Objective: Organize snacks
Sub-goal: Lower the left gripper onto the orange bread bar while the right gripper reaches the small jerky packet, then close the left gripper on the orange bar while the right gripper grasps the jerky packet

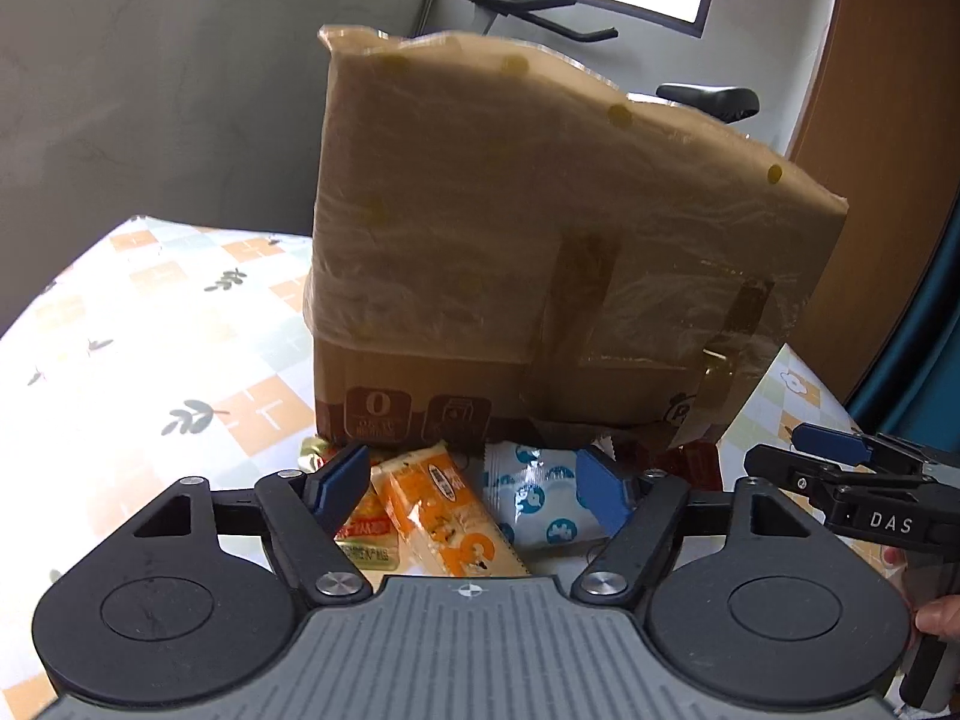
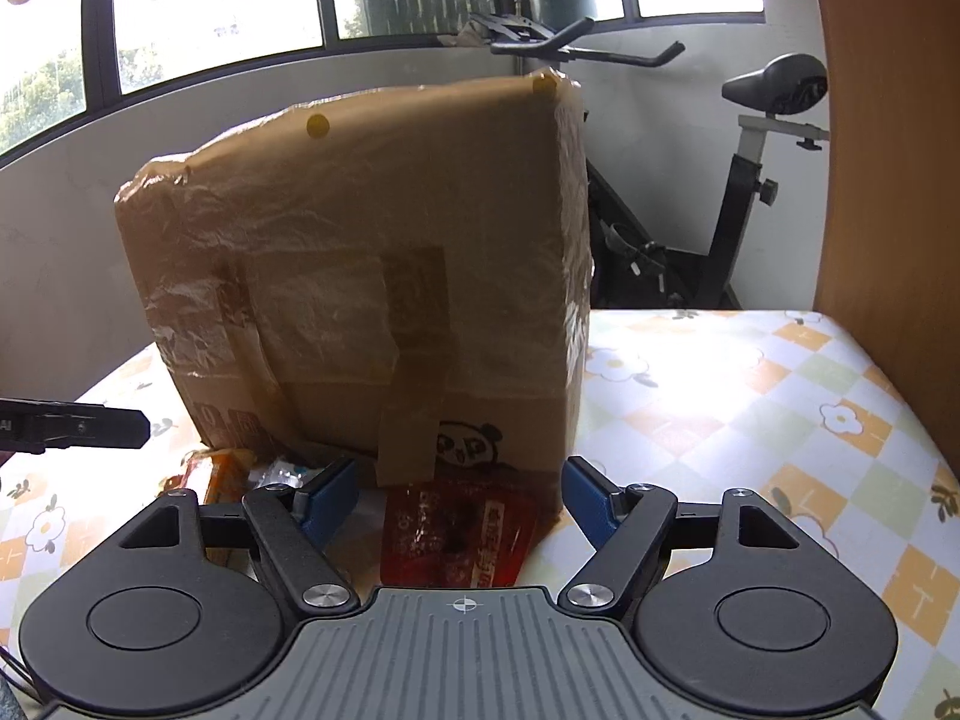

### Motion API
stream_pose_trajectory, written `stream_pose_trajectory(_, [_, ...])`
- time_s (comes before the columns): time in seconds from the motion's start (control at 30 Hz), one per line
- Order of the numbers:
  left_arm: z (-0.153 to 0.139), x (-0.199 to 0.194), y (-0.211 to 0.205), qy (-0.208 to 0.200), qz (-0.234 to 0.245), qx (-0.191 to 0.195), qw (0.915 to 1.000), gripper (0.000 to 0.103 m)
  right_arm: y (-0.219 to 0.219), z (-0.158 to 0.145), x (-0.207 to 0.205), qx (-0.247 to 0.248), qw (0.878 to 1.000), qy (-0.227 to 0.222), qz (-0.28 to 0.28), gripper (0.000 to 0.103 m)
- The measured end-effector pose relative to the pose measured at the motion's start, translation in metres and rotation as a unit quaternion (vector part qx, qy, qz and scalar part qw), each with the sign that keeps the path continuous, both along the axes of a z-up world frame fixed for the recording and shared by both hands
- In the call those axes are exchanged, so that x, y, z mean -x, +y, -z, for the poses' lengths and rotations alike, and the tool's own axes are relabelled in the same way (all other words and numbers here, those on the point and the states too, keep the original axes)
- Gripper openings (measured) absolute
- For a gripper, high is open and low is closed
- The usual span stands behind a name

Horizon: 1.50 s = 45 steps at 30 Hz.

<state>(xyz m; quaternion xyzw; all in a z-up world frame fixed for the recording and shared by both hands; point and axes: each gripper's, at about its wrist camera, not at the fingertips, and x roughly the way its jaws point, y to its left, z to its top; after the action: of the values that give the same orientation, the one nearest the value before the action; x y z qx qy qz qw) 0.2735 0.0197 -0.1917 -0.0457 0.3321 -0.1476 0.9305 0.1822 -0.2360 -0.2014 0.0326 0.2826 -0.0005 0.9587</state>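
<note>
Orange snack packet (image 1: pixel 447 513) lengthwise toward box (image 1: pixel 540 240) (slightly angled).

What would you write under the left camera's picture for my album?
Open left gripper hovers over an orange snack packet and a blue-and-white one before a taped cardboard box.

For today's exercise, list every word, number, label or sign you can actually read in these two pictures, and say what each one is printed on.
"DAS": on the black arm of the right tool, seen from the left wrist.
"0": in a square mark low on the cardboard box.
Panda face drawing, letters unclear: low on the same box.
Print on the orange snack pack, the blue-and-white pack and the red pack: too blurred to read.
</note>
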Motion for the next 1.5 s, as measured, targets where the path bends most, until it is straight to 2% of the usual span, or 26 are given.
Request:
stream_pose_trajectory(0.1, [0.011, -0.006, -0.009, 0.013, -0.001, -0.009, 0.9999, 0.074, 0.002, 0.008, 0.002, -0.004, 1.0, 0.013, -0.001, 0.068])
stream_pose_trajectory(0.23, [0.025, -0.012, -0.022, 0.026, -0.004, -0.045, 0.9986, 0.075, 0.004, 0.017, 0.008, -0.009, 1.0, 0.022, -0.001, 0.068])
stream_pose_trajectory(0.5, [0.048, -0.019, -0.026, 0.052, -0.014, -0.067, 0.9963, 0.075, 0.01, 0.025, 0.011, -0.019, 0.999, 0.035, -0.003, 0.066])
stream_pose_trajectory(0.57, [0.049, -0.019, -0.026, 0.047, -0.015, -0.073, 0.9961, 0.053, 0.011, 0.025, 0.012, -0.021, 0.999, 0.038, -0.004, 0.066])
stream_pose_trajectory(0.67, [0.047, -0.018, -0.022, 0.039, -0.008, -0.065, 0.9971, 0.043, 0.015, 0.027, 0.015, -0.024, 0.998, 0.05, -0.008, 0.065])
stream_pose_trajectory(0.87, [0.032, -0.009, -0.016, 0.021, 0.004, -0.052, 0.9984, 0.042, 0.026, 0.031, 0.021, -0.034, 0.995, 0.087, -0.025, 0.064])
stream_pose_trajectory(1.1, [0.014, 0.006, -0.004, 0.005, 0.0, -0.045, 0.999, 0.042, 0.046, 0.038, 0.021, -0.035, 0.986, 0.149, -0.064, 0.062])
stream_pose_trajectory(1.27, [0.008, 0.023, 0.006, -0.01, -0.005, -0.052, 0.9986, 0.042, 0.052, 0.037, 0.014, -0.027, 0.986, 0.153, -0.063, 0.063])
stream_pose_trajectory(1.5, [0.011, 0.034, 0.019, -0.004, -0.025, -0.039, 0.9989, 0.042, 0.063, 0.038, -0.001, 0.003, 0.986, 0.149, -0.069, 0.063])
